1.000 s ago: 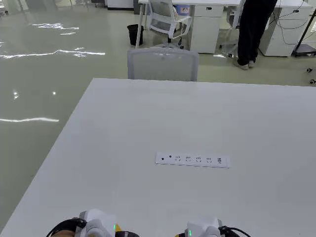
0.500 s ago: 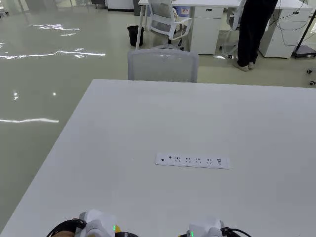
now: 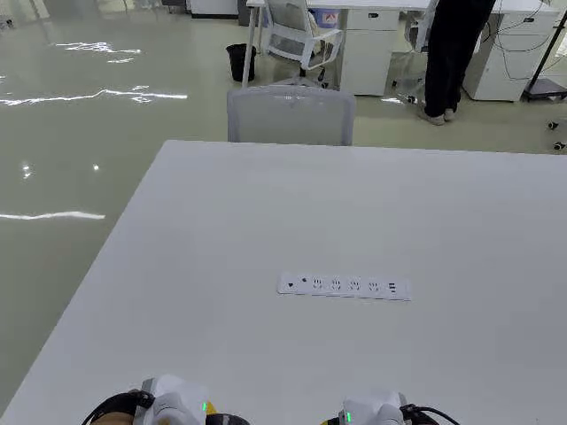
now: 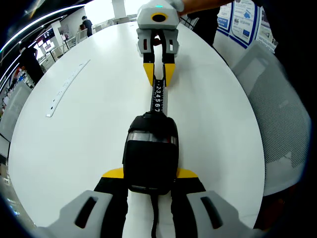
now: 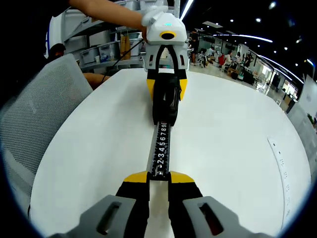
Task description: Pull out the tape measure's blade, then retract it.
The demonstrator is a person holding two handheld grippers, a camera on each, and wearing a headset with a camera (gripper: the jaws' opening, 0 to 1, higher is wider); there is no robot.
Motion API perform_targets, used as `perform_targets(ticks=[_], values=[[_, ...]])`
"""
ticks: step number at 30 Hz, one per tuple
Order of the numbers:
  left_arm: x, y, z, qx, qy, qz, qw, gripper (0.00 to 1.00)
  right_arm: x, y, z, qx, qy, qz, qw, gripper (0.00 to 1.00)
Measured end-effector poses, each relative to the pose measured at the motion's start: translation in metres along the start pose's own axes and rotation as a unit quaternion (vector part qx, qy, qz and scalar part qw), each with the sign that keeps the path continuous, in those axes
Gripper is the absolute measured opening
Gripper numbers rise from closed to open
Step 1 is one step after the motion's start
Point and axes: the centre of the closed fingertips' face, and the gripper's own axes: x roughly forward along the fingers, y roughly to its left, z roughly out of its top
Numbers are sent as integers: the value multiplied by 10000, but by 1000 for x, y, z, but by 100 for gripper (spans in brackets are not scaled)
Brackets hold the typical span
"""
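Note:
The black tape measure [image 4: 151,153] lies low over the white table [image 4: 89,129], and my left gripper [image 4: 151,173] is shut on its body with yellow-tipped jaws on both sides. Its blade [image 4: 157,96], printed with numbers, runs straight out to my right gripper [image 4: 158,74], which pinches the blade's end. In the right gripper view the blade [image 5: 160,146] leads from my right gripper [image 5: 159,176] to the tape measure [image 5: 165,99], held by the left gripper [image 5: 166,87]. In the head view, the tops of the left gripper [image 3: 173,407] and the right gripper [image 3: 372,412] peek in at the bottom edge.
A white power strip [image 3: 344,287] lies mid-table, beyond the grippers. A grey mesh chair [image 3: 291,115] stands at the table's far edge, and another mesh chair [image 4: 277,114] sits by the near edge. A person [image 3: 452,53] stands by desks at the back.
In the head view the top of my right gripper has edged slightly to the right. The left gripper and the power strip have stayed in place.

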Motion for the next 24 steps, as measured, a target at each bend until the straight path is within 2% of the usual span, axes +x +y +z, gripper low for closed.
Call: perform_targets(ticks=[11, 24], values=[[2, 1, -4, 2, 5, 8, 10000, 28, -4, 1, -4, 28, 18, -2, 10000, 12], [1, 0, -2, -6, 29, 24, 10000, 28, -8, 0, -8, 25, 58, -26, 10000, 13]])
